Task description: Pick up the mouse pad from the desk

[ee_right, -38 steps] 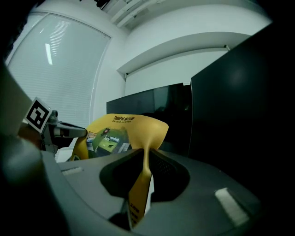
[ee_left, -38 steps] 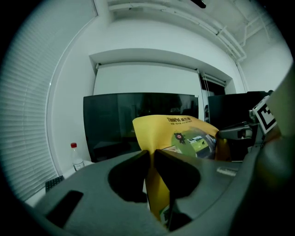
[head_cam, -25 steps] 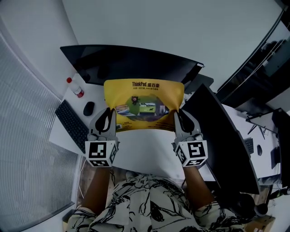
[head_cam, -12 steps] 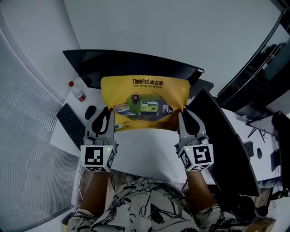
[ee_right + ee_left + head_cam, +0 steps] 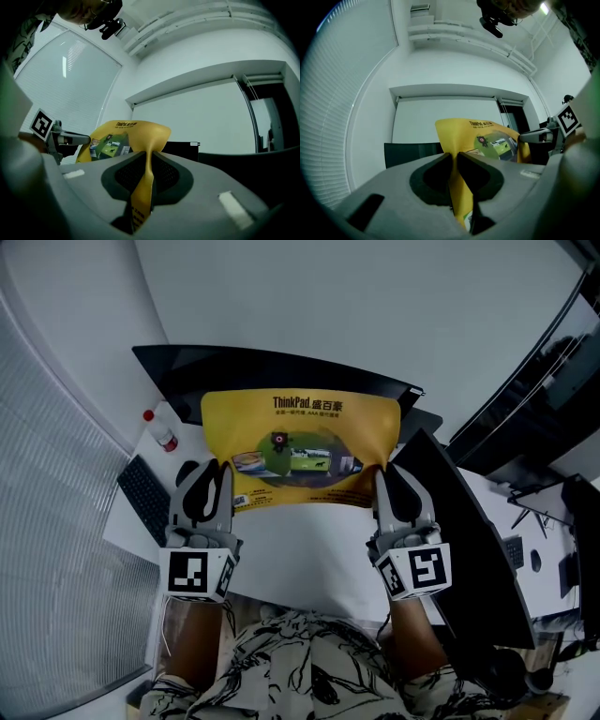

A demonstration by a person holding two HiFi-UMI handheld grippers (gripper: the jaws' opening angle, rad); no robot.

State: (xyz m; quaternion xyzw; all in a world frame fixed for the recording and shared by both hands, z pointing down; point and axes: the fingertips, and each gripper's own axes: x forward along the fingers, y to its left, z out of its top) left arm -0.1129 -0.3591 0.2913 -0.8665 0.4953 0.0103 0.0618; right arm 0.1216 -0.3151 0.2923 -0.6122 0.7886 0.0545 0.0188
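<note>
L tool (image 5: 216, 470) & R tool (image 5: 386, 472) both clenched on yellow mouse pad (image 5: 300, 442), off the surface (image 5: 300, 554).

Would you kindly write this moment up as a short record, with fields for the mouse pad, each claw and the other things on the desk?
mouse pad: yellow, printed, held up between both claws
left claw: shut on the mouse pad's left edge
right claw: shut on its right edge
desk: white, below the pad
left of pad: keyboard, mouse, red-capped bottle
behind: dark monitor
</note>
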